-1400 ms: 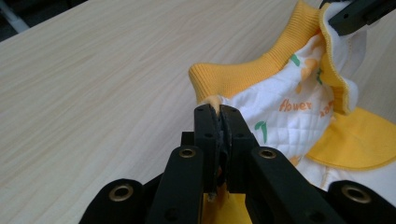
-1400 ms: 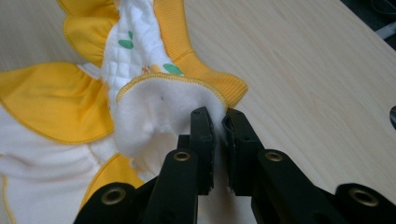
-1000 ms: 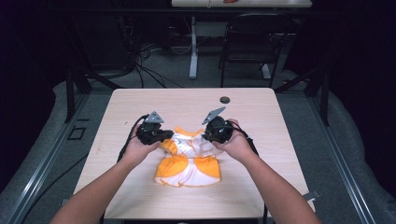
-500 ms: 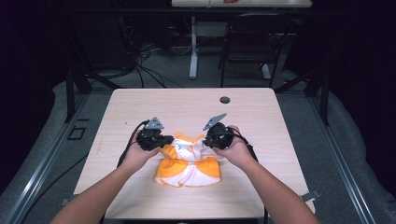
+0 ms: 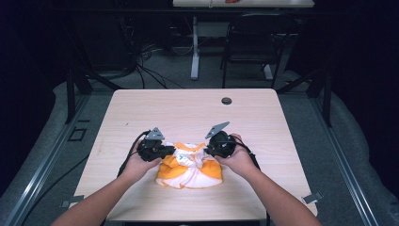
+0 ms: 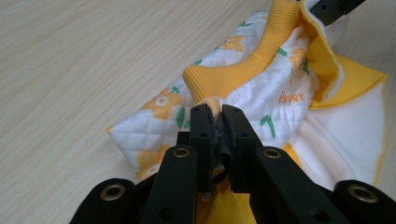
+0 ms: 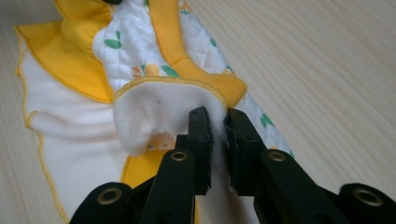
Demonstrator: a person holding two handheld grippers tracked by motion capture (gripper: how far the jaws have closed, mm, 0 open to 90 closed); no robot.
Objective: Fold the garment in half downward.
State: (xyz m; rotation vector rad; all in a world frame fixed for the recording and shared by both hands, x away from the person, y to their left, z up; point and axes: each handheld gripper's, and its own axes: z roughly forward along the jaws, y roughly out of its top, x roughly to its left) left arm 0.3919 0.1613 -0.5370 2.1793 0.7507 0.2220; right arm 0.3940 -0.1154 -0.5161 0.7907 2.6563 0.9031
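Observation:
A small quilted garment (image 5: 188, 170), white with orange flowers, orange ribbing and orange lining, lies bunched on the wooden table (image 5: 188, 113). My left gripper (image 5: 172, 151) sits at its left top edge and my right gripper (image 5: 207, 151) at its right top edge. In the left gripper view the jaws (image 6: 215, 109) have just been opening, with a fold of orange ribbing (image 6: 233, 77) still caught between the pads. The right jaws (image 7: 217, 117) have also been opening, and the white fleece edge (image 7: 154, 112) still runs between them.
A dark round grommet (image 5: 226, 100) sits in the table's far side. Bare wood lies on all sides of the garment. Behind the table are cables (image 5: 141, 70), a chair (image 5: 249, 47) and a table leg (image 5: 194, 52) on the grey floor.
Both hands have sunk a little toward the table and nearer the person. The garment's held top edge has come down with them, so it lies flatter.

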